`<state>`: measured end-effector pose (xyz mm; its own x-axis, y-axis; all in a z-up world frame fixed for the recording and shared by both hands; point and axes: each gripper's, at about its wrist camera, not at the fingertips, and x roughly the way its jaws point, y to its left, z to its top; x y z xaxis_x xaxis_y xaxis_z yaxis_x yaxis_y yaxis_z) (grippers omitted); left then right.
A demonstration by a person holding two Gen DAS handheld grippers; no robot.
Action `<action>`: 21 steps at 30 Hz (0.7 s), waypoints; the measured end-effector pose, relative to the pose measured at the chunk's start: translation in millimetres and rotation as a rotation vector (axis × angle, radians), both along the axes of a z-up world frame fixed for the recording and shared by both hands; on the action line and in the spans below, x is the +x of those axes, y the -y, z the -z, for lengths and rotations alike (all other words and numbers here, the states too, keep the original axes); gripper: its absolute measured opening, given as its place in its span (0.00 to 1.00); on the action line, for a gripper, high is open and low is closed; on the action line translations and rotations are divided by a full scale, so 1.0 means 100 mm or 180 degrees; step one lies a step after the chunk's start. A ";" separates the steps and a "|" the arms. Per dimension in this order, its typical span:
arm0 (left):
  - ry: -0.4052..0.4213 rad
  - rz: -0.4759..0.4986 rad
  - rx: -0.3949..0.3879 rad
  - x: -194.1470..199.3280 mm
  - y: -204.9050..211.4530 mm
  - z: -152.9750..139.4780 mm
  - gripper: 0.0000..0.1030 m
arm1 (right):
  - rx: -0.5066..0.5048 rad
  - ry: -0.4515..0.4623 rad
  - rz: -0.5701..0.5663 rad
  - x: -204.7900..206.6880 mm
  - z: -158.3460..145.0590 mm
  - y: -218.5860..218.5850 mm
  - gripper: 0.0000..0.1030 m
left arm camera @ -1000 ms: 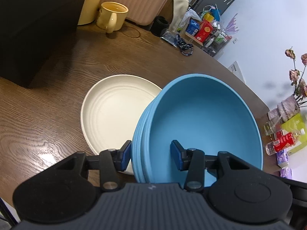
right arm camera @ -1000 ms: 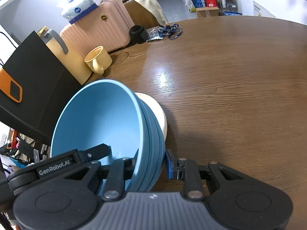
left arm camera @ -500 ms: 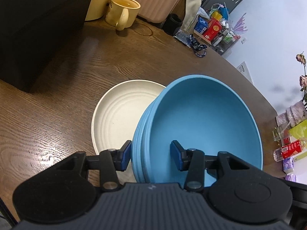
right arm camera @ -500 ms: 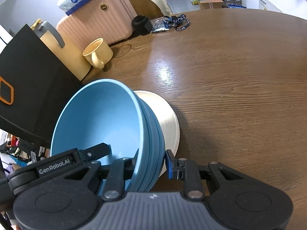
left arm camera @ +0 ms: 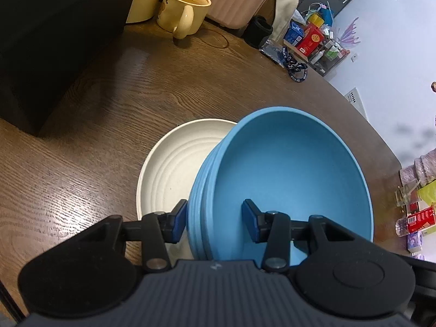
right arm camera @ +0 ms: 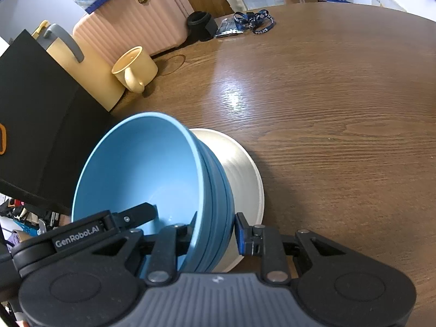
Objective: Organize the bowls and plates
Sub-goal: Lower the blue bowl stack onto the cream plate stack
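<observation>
Both the left gripper (left arm camera: 215,222) and right gripper (right arm camera: 215,231) were clenched on opposite rims of the bowls (left arm camera: 288,188), held tilted over the plate (left arm camera: 174,163) beyond the jaws; uneven release risked the nested stack slipping or skidding off-centre.

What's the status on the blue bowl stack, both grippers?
Left gripper and right gripper each clamped on the blue bowl stack's rim, opposite sides. Stack over the cream plate; contact unclear. Nothing in the way.
</observation>
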<state>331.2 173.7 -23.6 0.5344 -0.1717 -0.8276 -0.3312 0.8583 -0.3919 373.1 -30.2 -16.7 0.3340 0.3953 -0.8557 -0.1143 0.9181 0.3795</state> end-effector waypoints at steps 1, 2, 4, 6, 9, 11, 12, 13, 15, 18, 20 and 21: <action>-0.0004 -0.0001 -0.0002 0.02 -0.01 0.01 0.43 | 0.0001 -0.0004 0.0000 0.01 0.01 -0.01 0.23; -0.0007 -0.0002 -0.0001 0.03 -0.02 0.01 0.43 | 0.0001 -0.0007 0.0002 0.02 0.02 -0.01 0.23; -0.0019 -0.0005 -0.0001 0.05 -0.02 0.03 0.43 | 0.0000 -0.0020 0.0002 0.04 0.04 -0.02 0.23; -0.0033 -0.0003 -0.0004 0.07 -0.03 0.05 0.43 | -0.0002 -0.0032 0.0005 0.04 0.05 -0.02 0.23; -0.0034 -0.0002 -0.0006 0.07 -0.04 0.06 0.42 | -0.0005 -0.0042 0.0011 0.06 0.07 -0.03 0.23; -0.0034 -0.0011 -0.0019 0.08 -0.05 0.06 0.42 | -0.0002 -0.0042 0.0012 0.07 0.06 -0.03 0.23; -0.0034 -0.0014 -0.0022 0.08 -0.05 0.07 0.42 | -0.0001 -0.0042 0.0013 0.07 0.06 -0.03 0.23; -0.0033 -0.0014 -0.0021 0.08 -0.05 0.06 0.42 | -0.0001 -0.0040 0.0011 0.07 0.06 -0.03 0.23; -0.0025 -0.0010 -0.0018 0.08 -0.05 0.06 0.42 | 0.0001 -0.0034 0.0007 0.07 0.06 -0.03 0.23; -0.0015 0.0001 -0.0009 0.09 -0.06 0.07 0.42 | 0.0011 -0.0024 0.0001 0.07 0.06 -0.02 0.23; -0.0014 0.0009 -0.0004 0.10 -0.06 0.06 0.42 | 0.0018 -0.0023 0.0001 0.08 0.07 -0.02 0.23; -0.0013 0.0013 0.0000 0.10 -0.06 0.07 0.42 | 0.0018 -0.0018 -0.0003 0.09 0.07 -0.02 0.23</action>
<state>341.4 179.5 -30.4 0.5304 -0.1740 -0.8297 -0.3293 0.8596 -0.3907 381.8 -27.9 -23.8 0.3289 0.4004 -0.8553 -0.1130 0.9159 0.3853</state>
